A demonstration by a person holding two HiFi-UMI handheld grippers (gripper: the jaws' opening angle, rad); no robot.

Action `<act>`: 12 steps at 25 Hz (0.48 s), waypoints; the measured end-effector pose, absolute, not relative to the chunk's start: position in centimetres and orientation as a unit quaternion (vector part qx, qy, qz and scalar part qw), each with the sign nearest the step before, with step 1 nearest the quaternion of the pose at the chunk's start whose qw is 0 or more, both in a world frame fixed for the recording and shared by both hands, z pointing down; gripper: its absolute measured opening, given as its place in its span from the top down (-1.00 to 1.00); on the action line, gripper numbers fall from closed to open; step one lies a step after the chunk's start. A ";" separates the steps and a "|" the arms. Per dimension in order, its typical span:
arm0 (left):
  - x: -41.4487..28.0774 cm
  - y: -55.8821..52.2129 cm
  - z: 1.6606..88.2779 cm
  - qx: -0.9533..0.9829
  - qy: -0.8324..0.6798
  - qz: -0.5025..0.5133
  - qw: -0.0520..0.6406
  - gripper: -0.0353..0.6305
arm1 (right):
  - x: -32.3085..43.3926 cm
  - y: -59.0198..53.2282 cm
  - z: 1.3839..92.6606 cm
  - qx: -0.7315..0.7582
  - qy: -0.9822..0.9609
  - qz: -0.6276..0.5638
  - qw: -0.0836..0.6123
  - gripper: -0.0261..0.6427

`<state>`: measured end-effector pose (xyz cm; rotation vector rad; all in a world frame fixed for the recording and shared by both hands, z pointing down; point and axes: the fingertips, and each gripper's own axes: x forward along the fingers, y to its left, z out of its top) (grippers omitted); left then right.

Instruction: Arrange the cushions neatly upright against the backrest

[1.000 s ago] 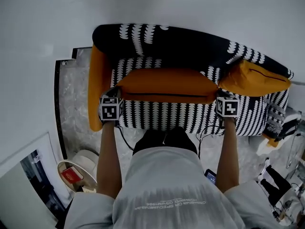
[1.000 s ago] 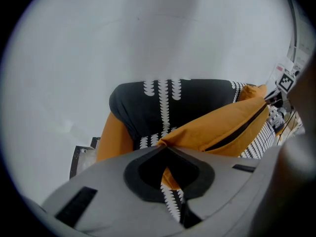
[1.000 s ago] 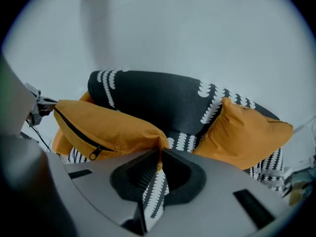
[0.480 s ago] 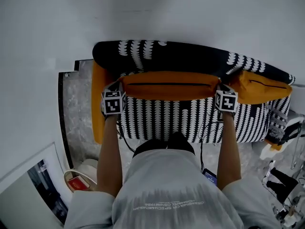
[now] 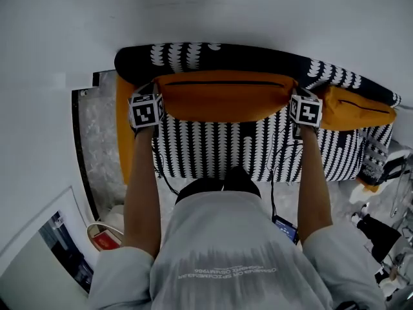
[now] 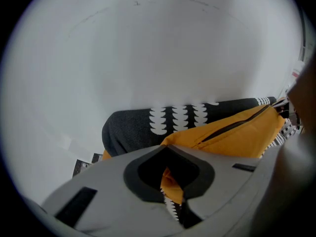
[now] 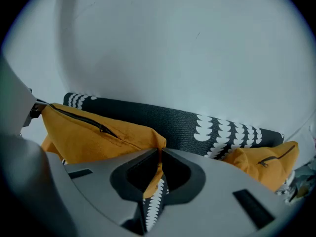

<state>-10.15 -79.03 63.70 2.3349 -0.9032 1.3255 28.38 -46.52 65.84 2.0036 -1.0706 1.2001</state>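
A long orange cushion (image 5: 224, 95) stands on edge against the black-and-white patterned backrest (image 5: 213, 55) of the sofa, its zipper on top. My left gripper (image 5: 153, 99) is shut on the cushion's left corner (image 6: 170, 181), and my right gripper (image 5: 294, 102) is shut on its right corner (image 7: 157, 174). In the right gripper view the cushion (image 7: 94, 132) stretches off to the left. A second orange cushion (image 5: 358, 112) leans against the backrest at the right end of the sofa; it also shows in the right gripper view as the second cushion (image 7: 269, 164).
The sofa's striped seat (image 5: 219, 150) lies between me and the cushion. An orange armrest (image 5: 124, 134) closes the left end. A white wall (image 5: 226, 11) rises behind the backrest. Grey marble floor (image 5: 93, 147) lies at the left, cables and clutter (image 5: 381, 173) at the right.
Both grippers have carried the long cushion away from the seat's front, up and back to the backrest, and turned it from lying flat to standing on edge.
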 end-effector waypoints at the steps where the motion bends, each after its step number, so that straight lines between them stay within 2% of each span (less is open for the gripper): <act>1: -9.9 -79.3 63.9 0.814 -0.317 0.462 0.155 0.82 | 28.6 -46.8 66.0 0.746 -0.403 0.451 0.279 0.84; 6: -8.9 -81.0 64.2 0.814 -0.317 0.460 0.161 0.81 | 30.0 -48.6 66.2 0.738 -0.420 0.447 0.281 0.84; 10: -8.8 -82.0 63.7 0.810 -0.336 0.461 0.136 0.76 | 30.8 -49.6 64.3 0.762 -0.412 0.393 0.307 0.83; 12: -9.1 -82.4 62.6 0.813 -0.356 0.443 0.131 0.69 | 30.8 -49.4 63.3 0.771 -0.410 0.375 0.310 0.73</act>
